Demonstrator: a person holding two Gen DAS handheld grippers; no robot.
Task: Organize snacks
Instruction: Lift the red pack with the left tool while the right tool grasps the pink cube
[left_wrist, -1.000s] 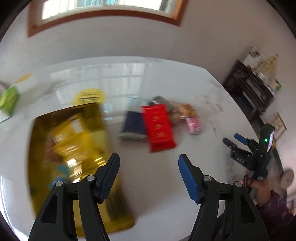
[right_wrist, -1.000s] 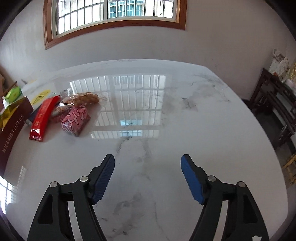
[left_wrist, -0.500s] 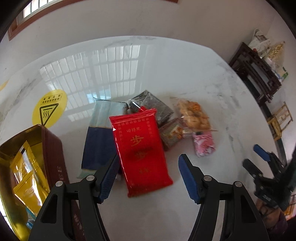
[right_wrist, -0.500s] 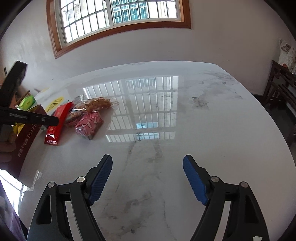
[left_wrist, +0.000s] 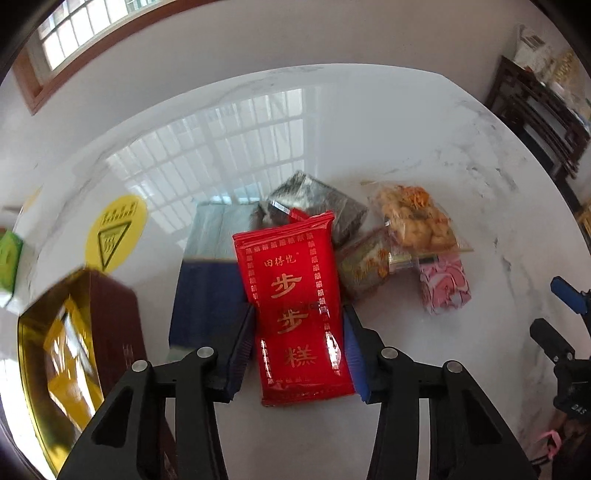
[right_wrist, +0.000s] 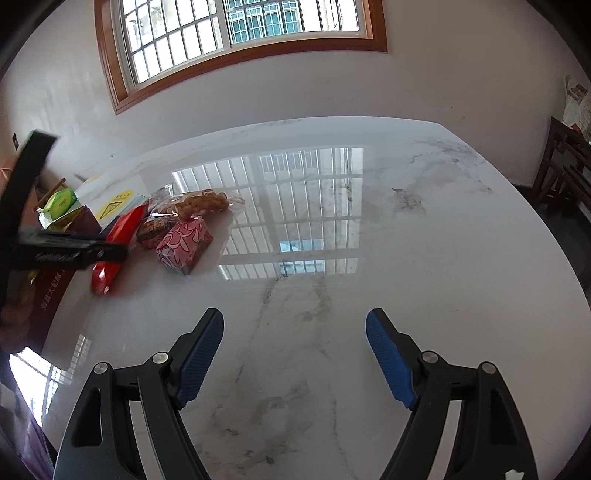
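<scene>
The left gripper (left_wrist: 298, 345) clamps both blue pads against the red snack packet (left_wrist: 295, 306), lying just right of the open gold tin (left_wrist: 48, 362). The right gripper (right_wrist: 294, 356) hangs spread wide over bare marble table (right_wrist: 406, 258).

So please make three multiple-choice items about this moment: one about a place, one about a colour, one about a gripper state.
1. Where is the red pack?
A. between the left gripper's fingers
B. inside the tin
C. under the right gripper

2. What colour is the round sticker on the table?
A. green
B. yellow
C. blue

3. How is the right gripper?
A. shut on a pack
B. open over bare table
C. shut on nothing

Answers: 1 A, a finger lies along each long edge of the pack; 2 B, it is yellow with a triangle sign; 3 B, its fingers stand wide apart with only marble between.
</scene>
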